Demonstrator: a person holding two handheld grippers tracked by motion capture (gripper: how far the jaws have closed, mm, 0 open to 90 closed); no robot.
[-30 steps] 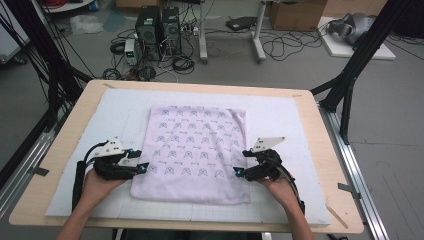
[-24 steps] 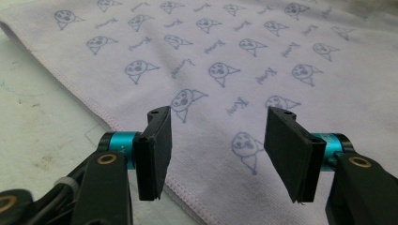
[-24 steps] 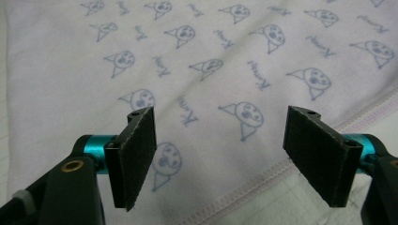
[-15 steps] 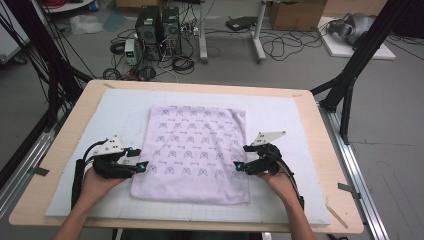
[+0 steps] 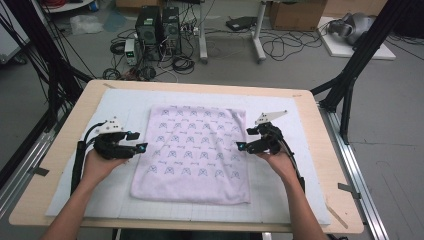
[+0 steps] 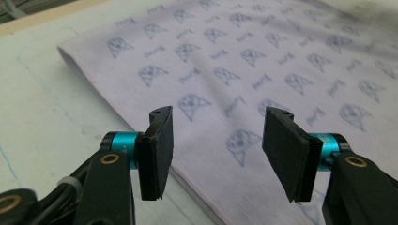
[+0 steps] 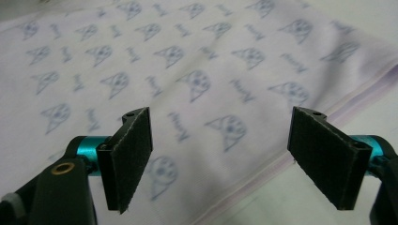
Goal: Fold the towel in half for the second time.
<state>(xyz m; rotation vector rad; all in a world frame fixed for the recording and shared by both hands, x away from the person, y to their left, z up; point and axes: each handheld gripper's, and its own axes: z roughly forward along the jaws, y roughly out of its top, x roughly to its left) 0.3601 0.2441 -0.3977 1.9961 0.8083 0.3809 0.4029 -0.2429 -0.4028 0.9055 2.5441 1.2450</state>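
Note:
A pale lilac towel (image 5: 192, 145) printed with small blue cat faces lies folded flat on the white mat (image 5: 115, 107). My left gripper (image 5: 139, 141) hovers at the towel's left edge, about halfway along it. In the left gripper view it (image 6: 218, 140) is open, with nothing between its pads, and the towel (image 6: 263, 56) spreads out below and ahead. My right gripper (image 5: 244, 140) hovers at the towel's right edge, opposite the left one. In the right gripper view it (image 7: 220, 154) stands open above the towel (image 7: 187, 61) and its hemmed border, holding nothing.
The mat covers most of a light wooden table (image 5: 312, 130). Black frame posts (image 5: 350, 75) stand at both sides of the table. Computer towers (image 5: 157, 25) and loose cables sit on the floor beyond the far edge.
Both hands have moved away from the person along the towel's side edges, from near its front corners to about mid-length. The towel has not moved.

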